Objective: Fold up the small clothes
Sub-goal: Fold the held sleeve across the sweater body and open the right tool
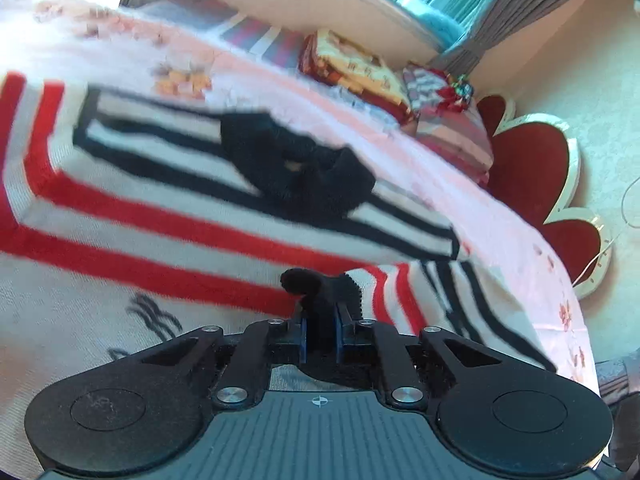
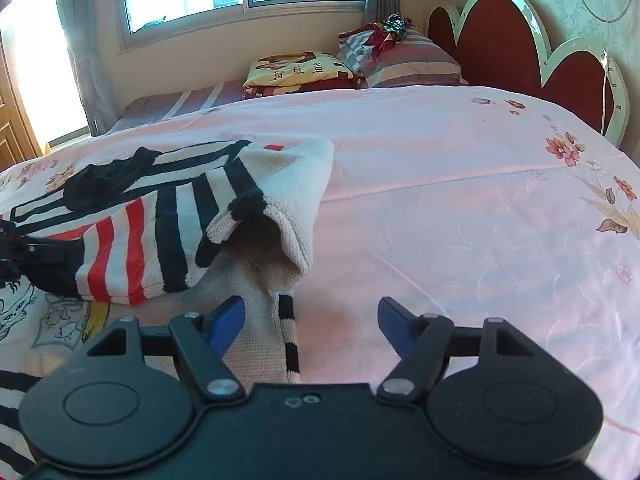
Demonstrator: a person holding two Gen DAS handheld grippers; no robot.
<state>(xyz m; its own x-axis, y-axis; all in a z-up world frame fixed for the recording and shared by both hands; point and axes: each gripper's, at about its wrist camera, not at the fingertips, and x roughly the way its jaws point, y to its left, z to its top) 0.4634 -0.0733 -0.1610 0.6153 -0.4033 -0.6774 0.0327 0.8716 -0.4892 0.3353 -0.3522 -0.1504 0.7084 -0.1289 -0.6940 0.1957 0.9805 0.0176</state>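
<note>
Left gripper clamped on black knit trim of the striped sweater. Right gripper spread wide, nothing between the pads, hovering over the sweater's near right edge. Sweater lies partly folded on the left of the pink floral bedsheet; pillows and red headboard far right.

Striped sweater on pink bedspread.
</note>
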